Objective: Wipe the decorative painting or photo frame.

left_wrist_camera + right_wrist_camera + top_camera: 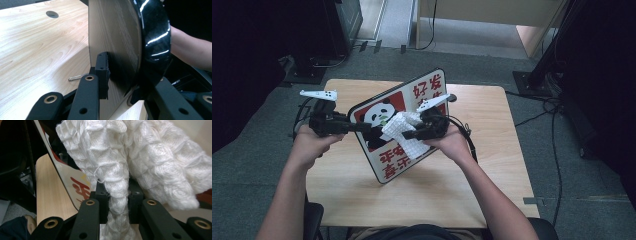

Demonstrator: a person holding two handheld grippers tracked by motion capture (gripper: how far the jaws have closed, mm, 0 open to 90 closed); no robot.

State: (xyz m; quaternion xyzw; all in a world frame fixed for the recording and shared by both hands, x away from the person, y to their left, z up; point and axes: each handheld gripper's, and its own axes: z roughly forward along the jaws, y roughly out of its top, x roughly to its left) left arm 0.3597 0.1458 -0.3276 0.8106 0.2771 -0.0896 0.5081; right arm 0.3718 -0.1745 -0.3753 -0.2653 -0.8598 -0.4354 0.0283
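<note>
So the left tongs point(354, 126) are clamping the left edge of the panda sign board point(384, 172), holding it tilted up off the wooden tabletop point(492, 165) roughly mid-table. Over on the right, the right tongs point(408, 134) are pinching a bunched white waffle-weave cloth point(404, 131) tight and pressing it against the board's printed face, near the panda.

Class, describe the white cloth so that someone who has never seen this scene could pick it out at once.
Start at the wooden table, where a panda sign board is held tilted above the top. The white cloth lies against the board's printed face, pinched in the right claw. It alone is soft and waffle-textured; everything nearby is hard and smooth.
</note>
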